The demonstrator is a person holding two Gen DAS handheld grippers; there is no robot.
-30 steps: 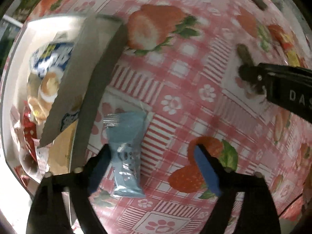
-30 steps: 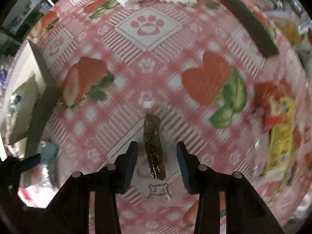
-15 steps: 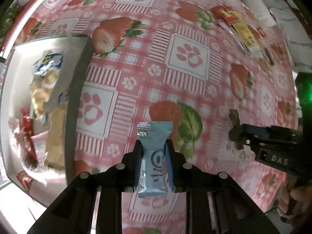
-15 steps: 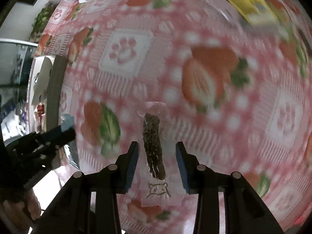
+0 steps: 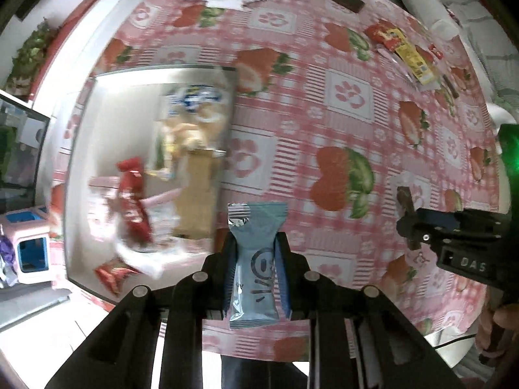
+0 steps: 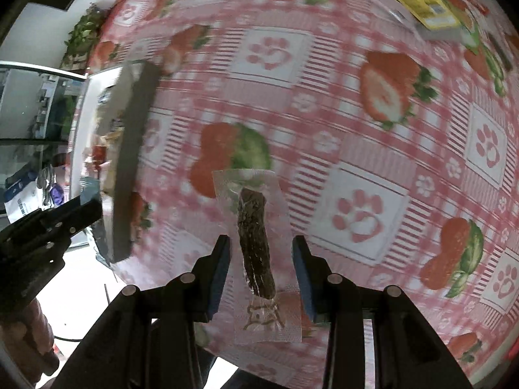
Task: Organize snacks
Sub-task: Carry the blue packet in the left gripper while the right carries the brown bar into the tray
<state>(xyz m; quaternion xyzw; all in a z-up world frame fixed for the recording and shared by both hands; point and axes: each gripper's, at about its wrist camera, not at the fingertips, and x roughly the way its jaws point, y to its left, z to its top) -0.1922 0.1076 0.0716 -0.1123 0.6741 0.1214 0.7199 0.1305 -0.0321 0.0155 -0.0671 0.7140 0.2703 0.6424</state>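
Both grippers carry a snack toward the box (image 5: 81,175) at the table's left edge. The left gripper (image 5: 256,265) is closed on a blue packet (image 5: 254,262); the right gripper (image 6: 261,269) holds a clear-wrapped brown stick (image 6: 256,246), though its pads stand narrow beside the wrapper. Next, I think, each must come over the box and release.

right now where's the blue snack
In the left wrist view, the blue snack is clamped in the left gripper, above the tablecloth just right of the box.

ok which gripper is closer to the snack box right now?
Left. The left gripper, holding the blue snack packet, hangs beside the snack box; the right gripper is farther out over the tablecloth.
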